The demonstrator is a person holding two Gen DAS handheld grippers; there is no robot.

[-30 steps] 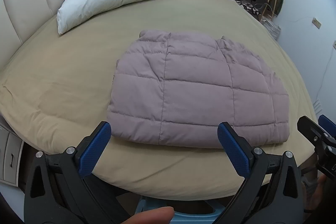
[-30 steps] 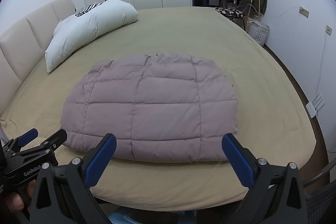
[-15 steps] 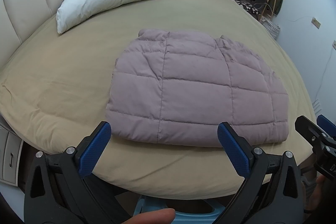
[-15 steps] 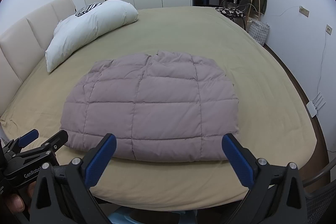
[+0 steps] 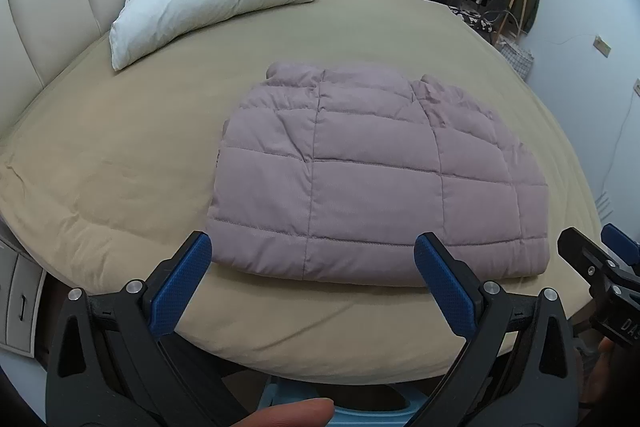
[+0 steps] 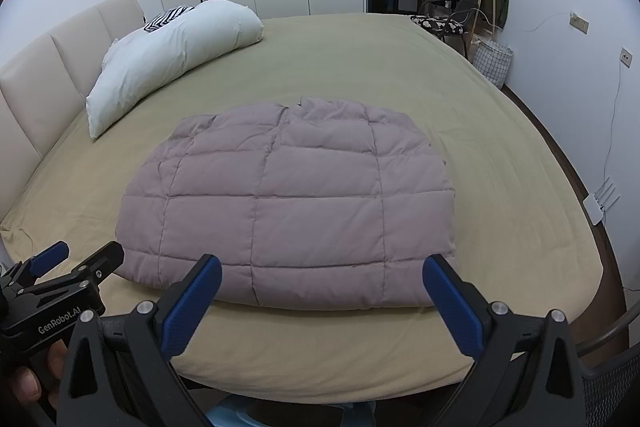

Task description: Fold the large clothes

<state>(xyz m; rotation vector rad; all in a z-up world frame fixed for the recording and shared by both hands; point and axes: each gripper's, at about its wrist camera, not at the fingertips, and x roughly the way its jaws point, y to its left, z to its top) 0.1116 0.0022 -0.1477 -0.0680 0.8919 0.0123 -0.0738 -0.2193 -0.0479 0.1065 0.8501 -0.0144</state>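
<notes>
Bed (image 5: 120, 163): tan cover, carried every item listed; headboard to the left, wardrobe doors beyond. Pillow (image 5: 208, 3): white, long, lay near the headboard, well apart from the garment. Quilted jacket (image 5: 376, 179): mauve, puffy, already folded into 1 compact block, lay flat near the bed's front edge, directly ahead of both sets of fingers; its long axis ran left to right across both views, with the thick rounded fold along the near edge. Left gripper (image 5: 312, 279): 2 blue-padded fingers spread wide, holding nothing, hovering short of the near edge, toward the block's left and middle. Right gripper (image 6: 320, 291): 2 fingers likewise spread wide and empty, framing the near edge from its middle to its right corner. Judgement: each gripper stood about equally near; the left corner suited the left, the right corner the right, should 1 further fold be wanted.
</notes>
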